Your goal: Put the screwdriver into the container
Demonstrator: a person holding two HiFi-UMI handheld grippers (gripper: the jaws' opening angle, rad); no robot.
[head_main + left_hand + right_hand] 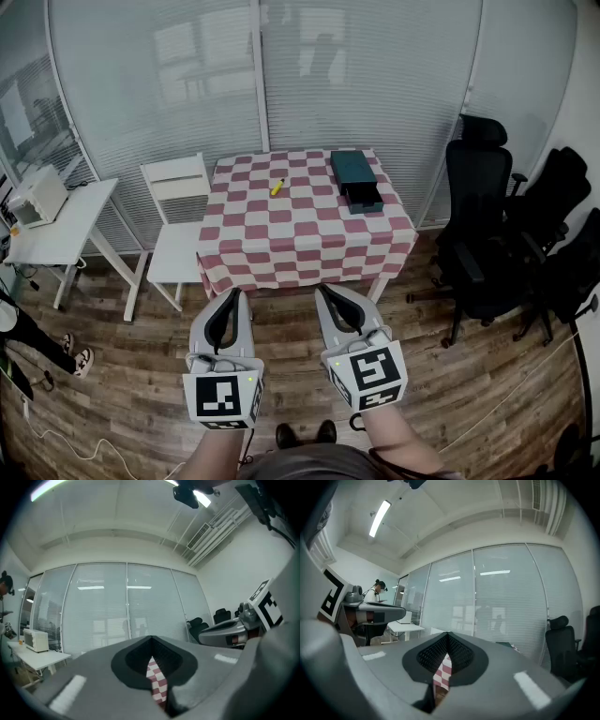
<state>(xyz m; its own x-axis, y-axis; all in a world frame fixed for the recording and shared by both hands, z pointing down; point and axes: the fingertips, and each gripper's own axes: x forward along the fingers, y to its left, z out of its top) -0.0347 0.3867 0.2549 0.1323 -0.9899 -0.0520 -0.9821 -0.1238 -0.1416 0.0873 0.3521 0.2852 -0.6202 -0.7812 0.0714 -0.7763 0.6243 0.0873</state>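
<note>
Currently left gripper (234,295) and right gripper (325,291) both have jaws closed on nothing, held well short of the checkered bench (300,246). Screwdriver (278,187) lies on the bench, left of the container (352,171), apart from it.

From the head view we look steeply down, well back from the checkered table (305,234) at frame centre. Both gripper views face forward toward the glass wall (126,611); the left one catches the right gripper (202,637) at right. All share the table.
</note>
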